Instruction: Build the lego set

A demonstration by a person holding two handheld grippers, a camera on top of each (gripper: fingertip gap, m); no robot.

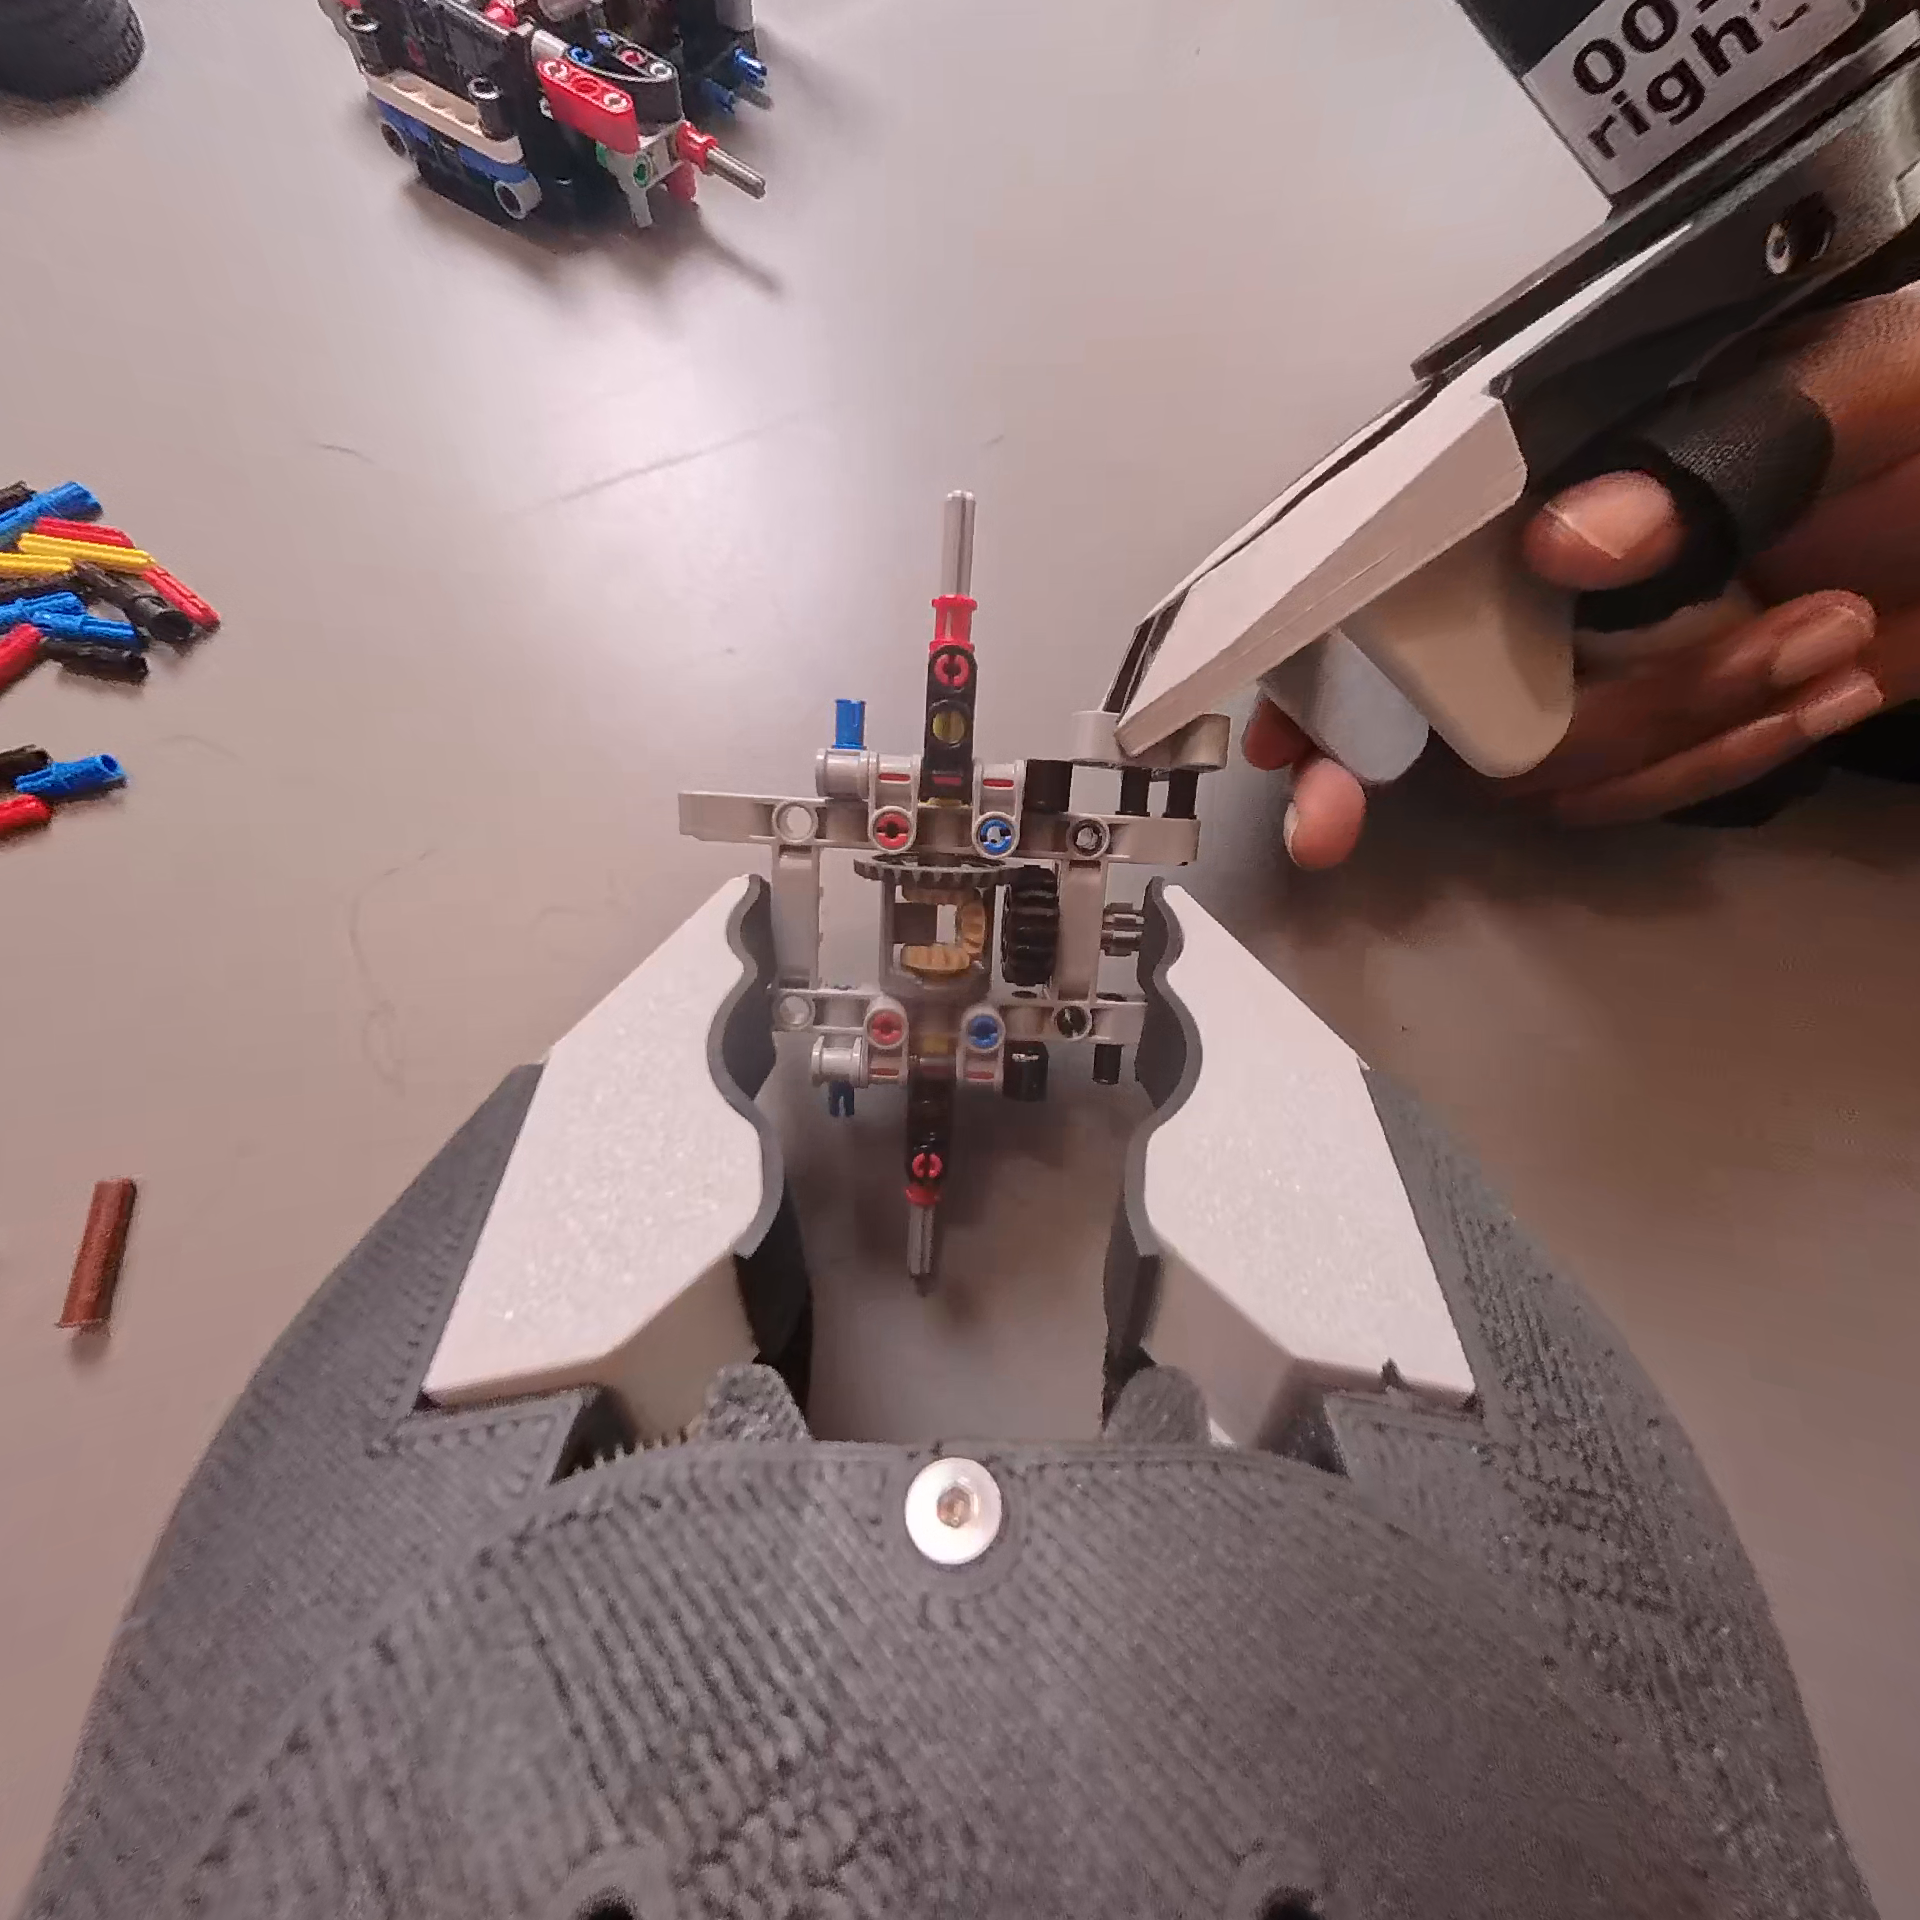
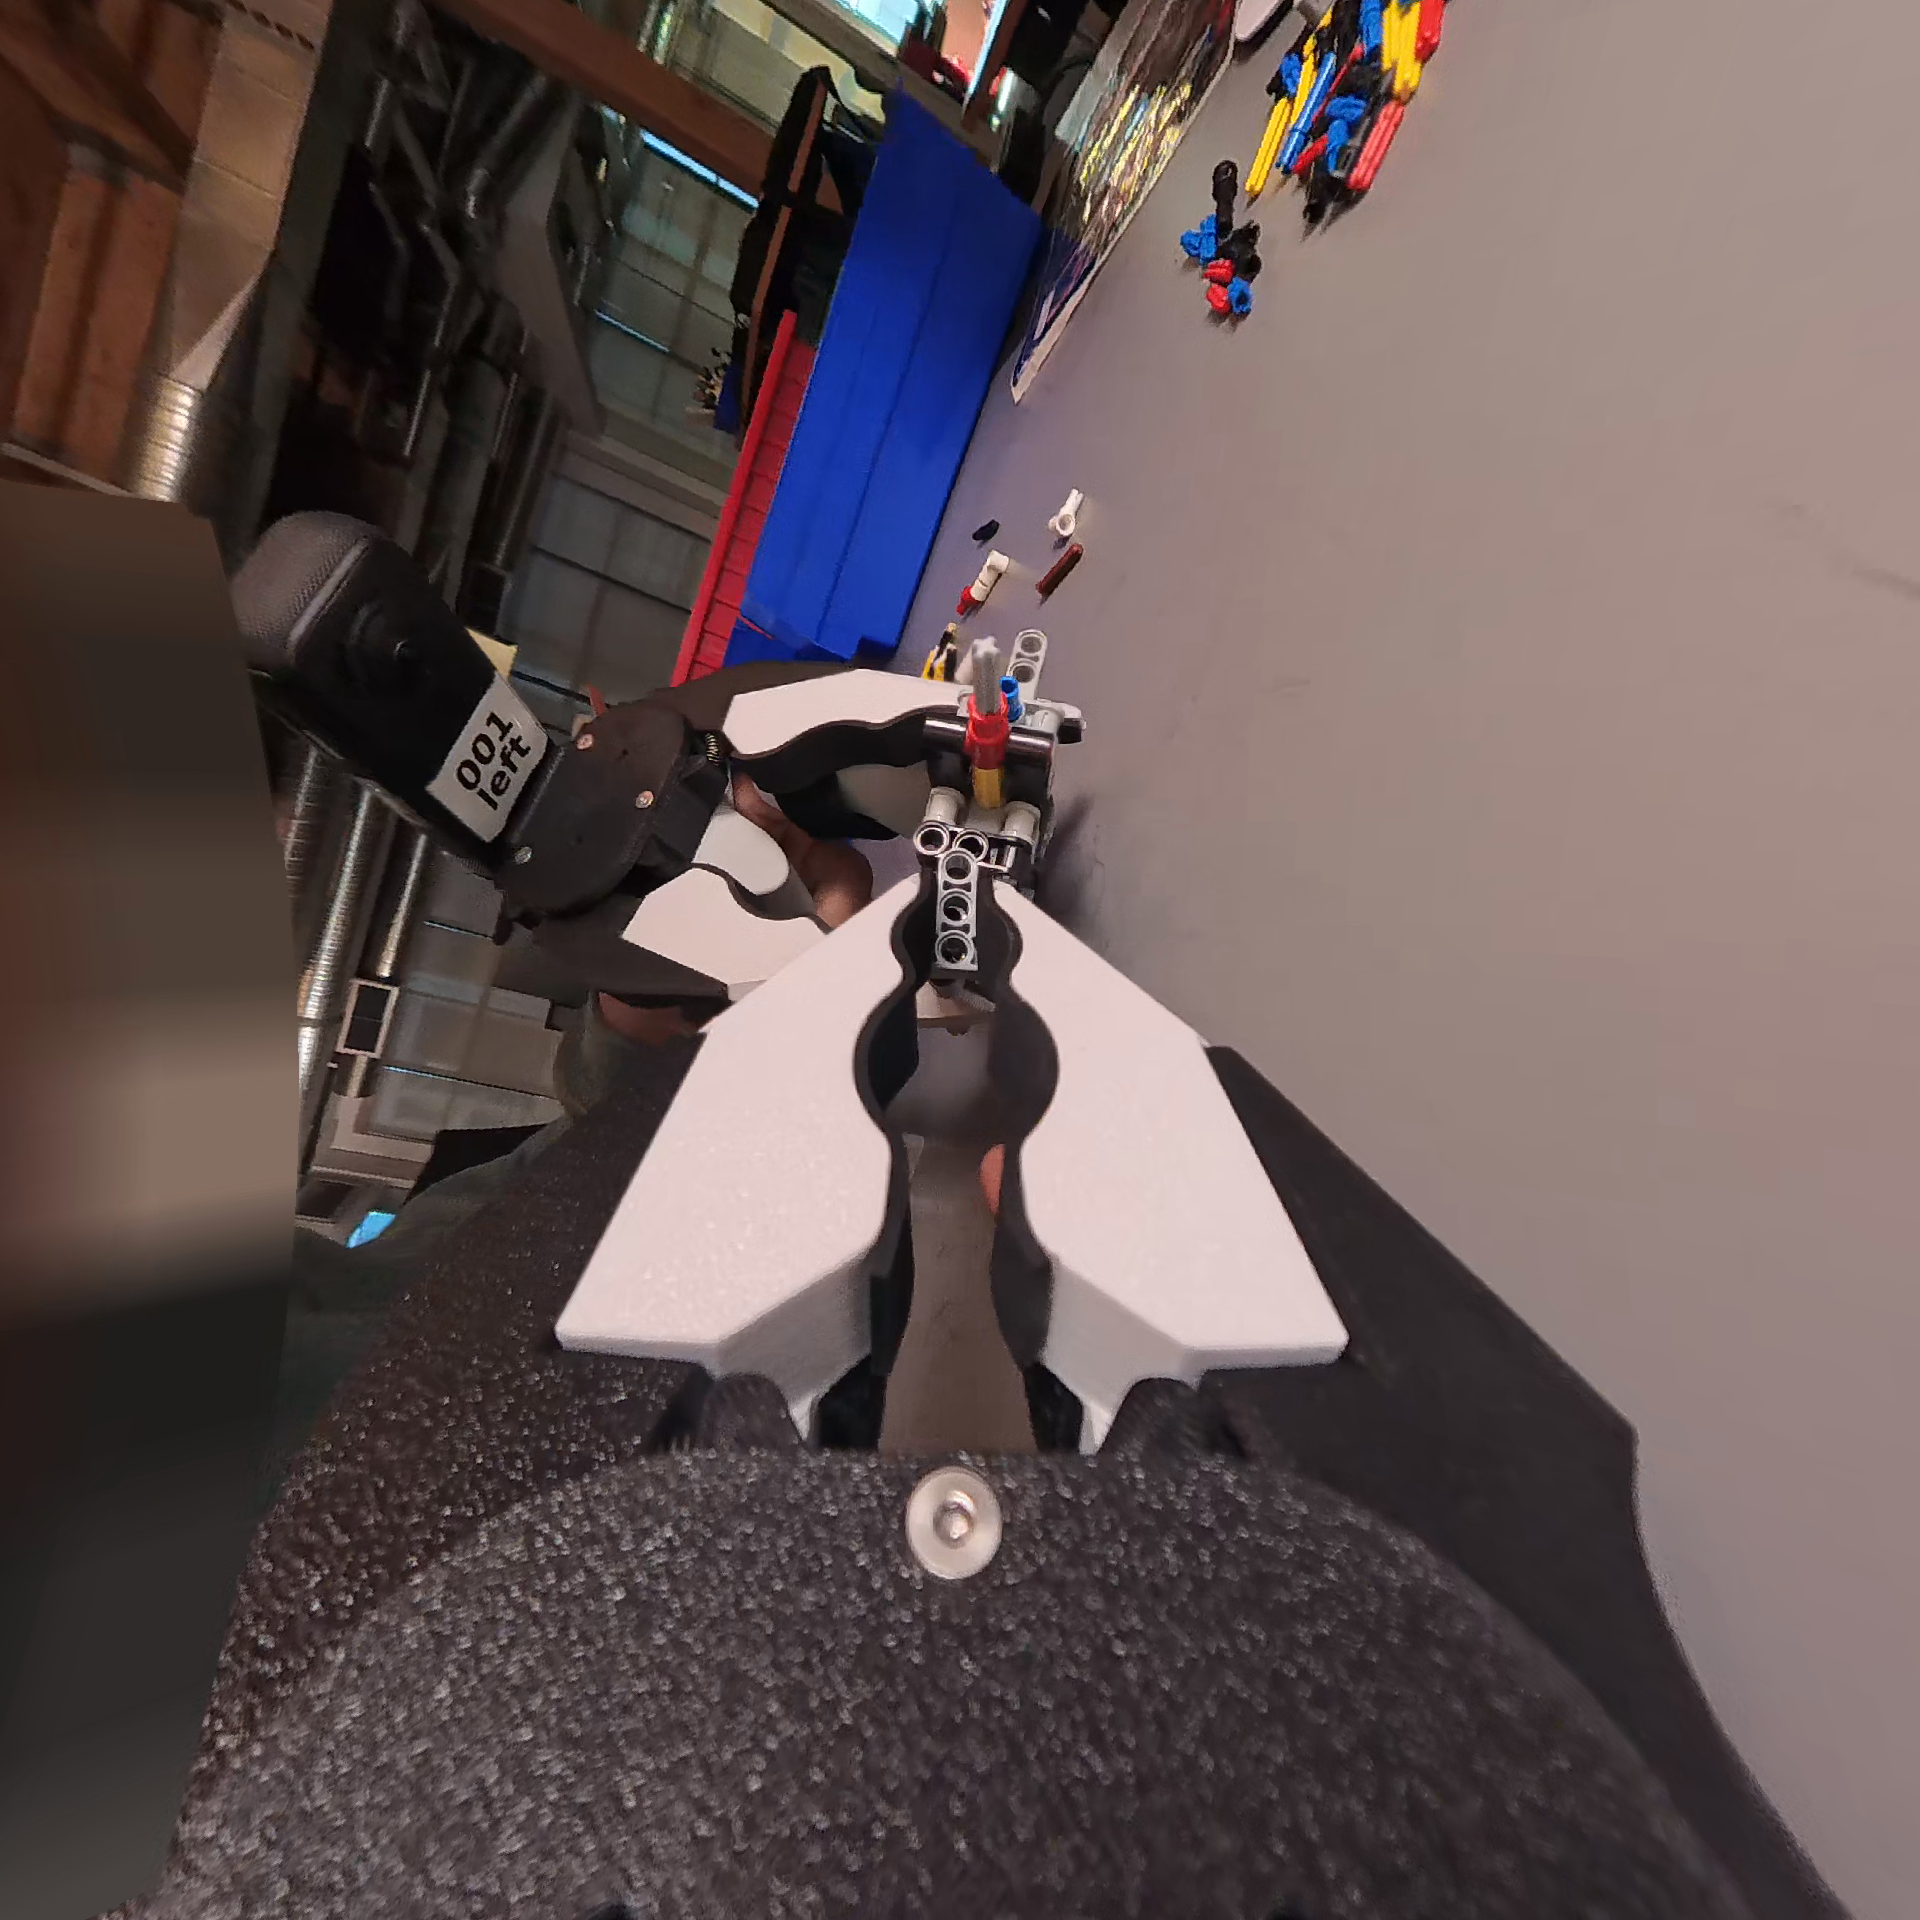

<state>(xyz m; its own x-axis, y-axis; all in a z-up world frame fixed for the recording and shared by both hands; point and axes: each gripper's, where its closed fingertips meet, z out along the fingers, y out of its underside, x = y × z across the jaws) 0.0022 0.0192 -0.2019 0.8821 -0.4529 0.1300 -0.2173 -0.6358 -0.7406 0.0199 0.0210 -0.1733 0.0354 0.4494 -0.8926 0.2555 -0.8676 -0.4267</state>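
Note:
My left gripper (image 1: 951,935) is shut on a grey brick-built gear assembly (image 1: 935,914), with a pad against each side of its frame. The frame holds tan and black gears, and a metal axle (image 1: 958,540) sticks out of its far end. My right gripper (image 2: 956,920) is shut on a small grey three-hole beam (image 2: 954,925). The beam sits on two black pins (image 1: 1158,795) at the assembly's far right corner. In the left wrist view the right gripper (image 1: 1127,717) comes in from the upper right, held by a hand (image 1: 1662,644). The assembly also shows in the right wrist view (image 2: 987,769).
The grey table (image 1: 520,468) carries a second, larger brick model (image 1: 551,104) at the far side. A pile of coloured pins (image 1: 73,592) and a brown rod (image 1: 99,1252) lie to the left. In the right wrist view there are blue panels (image 2: 894,364) past the table's edge and loose parts (image 2: 1060,571). Both grippers' tips are close together, under 4 cm apart.

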